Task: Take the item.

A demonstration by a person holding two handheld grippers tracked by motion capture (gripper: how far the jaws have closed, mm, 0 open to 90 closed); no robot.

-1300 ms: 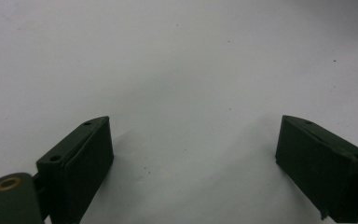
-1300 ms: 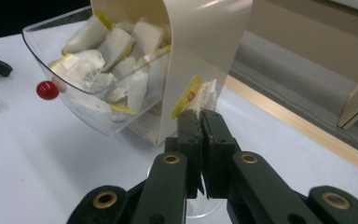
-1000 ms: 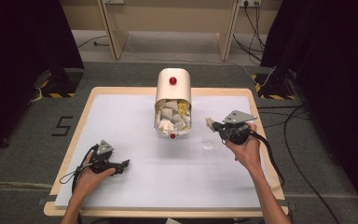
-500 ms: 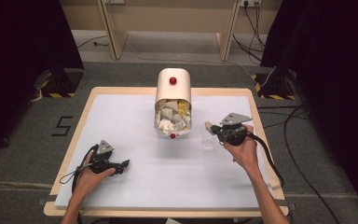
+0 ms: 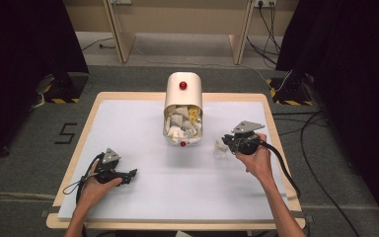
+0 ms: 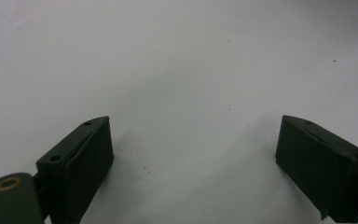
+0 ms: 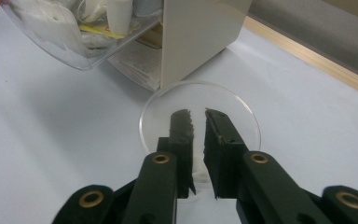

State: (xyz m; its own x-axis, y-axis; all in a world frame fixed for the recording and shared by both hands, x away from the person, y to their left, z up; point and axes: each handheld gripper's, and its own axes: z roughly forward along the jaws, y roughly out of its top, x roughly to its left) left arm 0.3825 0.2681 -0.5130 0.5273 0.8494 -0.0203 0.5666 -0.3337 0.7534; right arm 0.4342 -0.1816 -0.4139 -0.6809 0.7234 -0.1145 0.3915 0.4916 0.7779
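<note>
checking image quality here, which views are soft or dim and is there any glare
High view: evenly lit, dark curtains at both sides. Left gripper view: dim at the corners, soft shadow between the jaws of the left gripper. Right gripper view: sharp, faint sheen on the clear cup.

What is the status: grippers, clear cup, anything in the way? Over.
Left gripper open, empty, low over the table. Right gripper above clear cup, jaws just been opening, white scrap low between them. Cream box close behind cup.

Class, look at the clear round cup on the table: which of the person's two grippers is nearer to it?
Right. The right gripper is right beside the clear cup, its jaws reaching over the rim. The left gripper sits far off, at the table's near left part.
</note>
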